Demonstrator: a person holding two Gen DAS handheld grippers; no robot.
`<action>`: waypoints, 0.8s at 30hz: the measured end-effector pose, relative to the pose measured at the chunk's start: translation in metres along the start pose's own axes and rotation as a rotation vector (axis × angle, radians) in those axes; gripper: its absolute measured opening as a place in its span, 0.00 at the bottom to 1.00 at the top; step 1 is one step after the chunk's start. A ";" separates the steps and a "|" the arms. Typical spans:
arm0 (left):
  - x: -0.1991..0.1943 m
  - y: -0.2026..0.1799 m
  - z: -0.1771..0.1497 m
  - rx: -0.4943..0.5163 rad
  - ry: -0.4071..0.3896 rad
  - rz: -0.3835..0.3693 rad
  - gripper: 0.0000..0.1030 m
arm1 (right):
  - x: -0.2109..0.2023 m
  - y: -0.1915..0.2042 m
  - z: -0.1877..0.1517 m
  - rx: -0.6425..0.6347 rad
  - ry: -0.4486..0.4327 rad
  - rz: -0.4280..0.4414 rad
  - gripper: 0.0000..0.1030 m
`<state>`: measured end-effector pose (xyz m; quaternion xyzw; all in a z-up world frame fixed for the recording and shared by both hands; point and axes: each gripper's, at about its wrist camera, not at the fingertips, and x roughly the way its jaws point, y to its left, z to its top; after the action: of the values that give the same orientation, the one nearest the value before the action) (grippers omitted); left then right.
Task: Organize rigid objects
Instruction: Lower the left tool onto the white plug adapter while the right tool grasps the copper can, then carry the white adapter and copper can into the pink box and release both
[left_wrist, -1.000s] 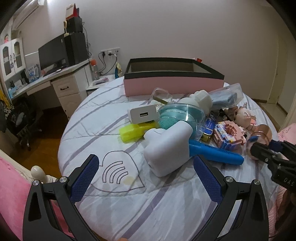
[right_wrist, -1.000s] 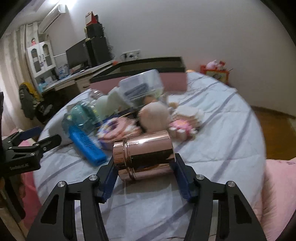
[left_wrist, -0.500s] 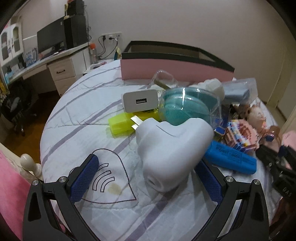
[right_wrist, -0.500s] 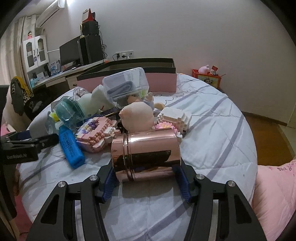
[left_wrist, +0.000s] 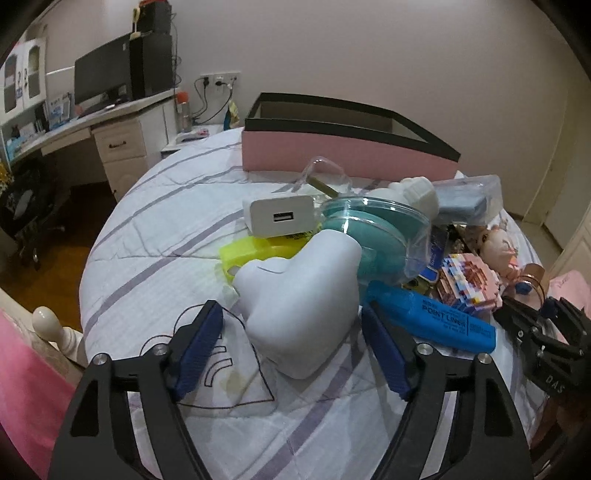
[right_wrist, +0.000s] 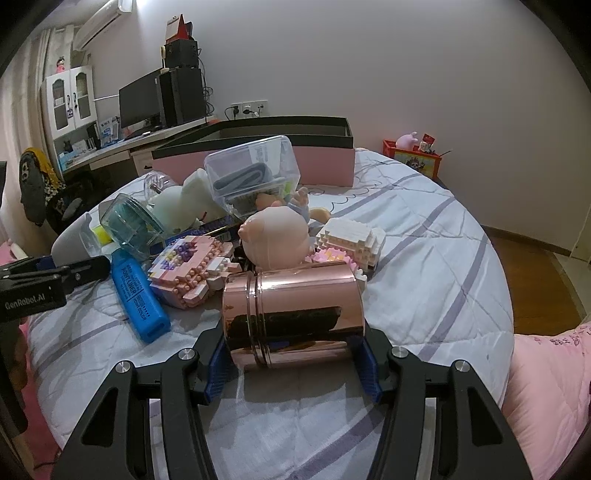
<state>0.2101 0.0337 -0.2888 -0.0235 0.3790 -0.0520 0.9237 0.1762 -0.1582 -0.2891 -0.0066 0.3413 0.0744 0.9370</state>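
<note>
White gadget (left_wrist: 299, 306): smooth, rounded, L-shaped body lying on the striped bedspread at the near edge of the pile.
Copper tin (right_wrist: 291, 314): shiny cylinder on its side, lid end to the left.
Blue marker (left_wrist: 428, 319): thick, printed barrel lying flat just right of the white gadget.
Teal disc (left_wrist: 373, 236): inside a clear round case, tilted against the pile.
White charger (left_wrist: 282, 219): USB port facing forward, resting on a yellow case (left_wrist: 255, 253).
Block models (right_wrist: 192, 273): pink and white, beside a doll head (right_wrist: 275, 242).
Pink box (left_wrist: 343, 147): black-rimmed, open, behind the pile.
</note>
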 end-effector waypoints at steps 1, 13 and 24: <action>0.000 -0.001 0.000 0.007 -0.003 0.003 0.75 | 0.000 0.001 0.000 0.000 -0.001 -0.003 0.56; -0.011 -0.006 0.008 0.063 -0.045 -0.022 0.62 | -0.004 -0.006 0.005 0.048 0.004 0.043 0.56; -0.025 -0.006 0.008 0.080 -0.088 -0.037 0.56 | -0.010 -0.002 0.010 0.049 -0.010 0.065 0.56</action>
<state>0.1972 0.0308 -0.2656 0.0042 0.3353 -0.0831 0.9384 0.1757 -0.1609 -0.2750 0.0278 0.3384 0.0966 0.9356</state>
